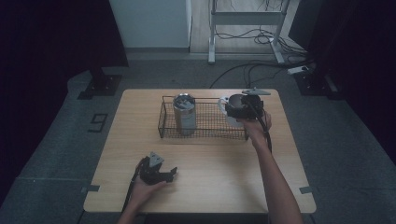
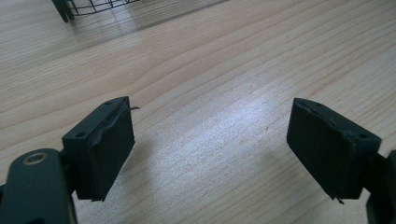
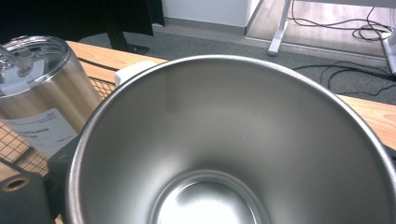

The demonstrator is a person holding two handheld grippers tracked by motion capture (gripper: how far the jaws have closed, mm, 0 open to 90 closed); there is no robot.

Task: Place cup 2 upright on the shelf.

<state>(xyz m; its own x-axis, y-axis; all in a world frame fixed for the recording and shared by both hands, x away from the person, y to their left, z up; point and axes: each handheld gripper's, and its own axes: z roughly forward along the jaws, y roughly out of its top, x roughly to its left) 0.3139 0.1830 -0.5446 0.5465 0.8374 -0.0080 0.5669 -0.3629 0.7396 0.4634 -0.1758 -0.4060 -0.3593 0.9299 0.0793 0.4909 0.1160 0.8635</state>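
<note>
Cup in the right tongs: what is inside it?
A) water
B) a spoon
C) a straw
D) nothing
D: the cup is bare, shiny metal inside all the way down to its bottom.

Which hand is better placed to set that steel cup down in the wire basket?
Right: the right gripper already holds the steel cup at the wire basket; the left gripper rests near the table's front edge.

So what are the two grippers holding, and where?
The right gripper holds a white steel-lined cup by its rim, over the wire basket. The left gripper holds nothing; its jaws stand apart above the table.
</note>
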